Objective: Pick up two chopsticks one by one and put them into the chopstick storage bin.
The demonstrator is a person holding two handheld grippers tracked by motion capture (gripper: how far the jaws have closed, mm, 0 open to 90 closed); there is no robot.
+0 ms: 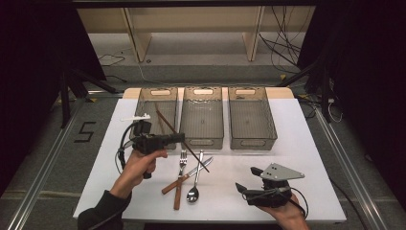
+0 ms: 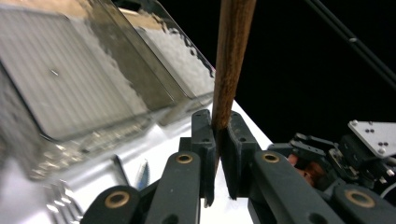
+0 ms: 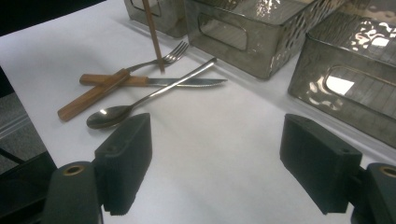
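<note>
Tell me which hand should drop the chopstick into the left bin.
Left. Its gripper is shut on the chopstick right at the left bin. The right gripper sits open and empty near the table's front edge, away from the bins.

One readable mark: a black "5" (image 1: pixel 84 132) on the grey floor, just off the table's edge, out past the left gripper (image 1: pixel 179 138) on its outer side. No other text or labels legible.

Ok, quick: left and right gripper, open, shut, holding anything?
Left gripper: shut on a brown wooden chopstick, lifted off the table.
Right gripper: open, nothing between its jaws, over the white table.
</note>
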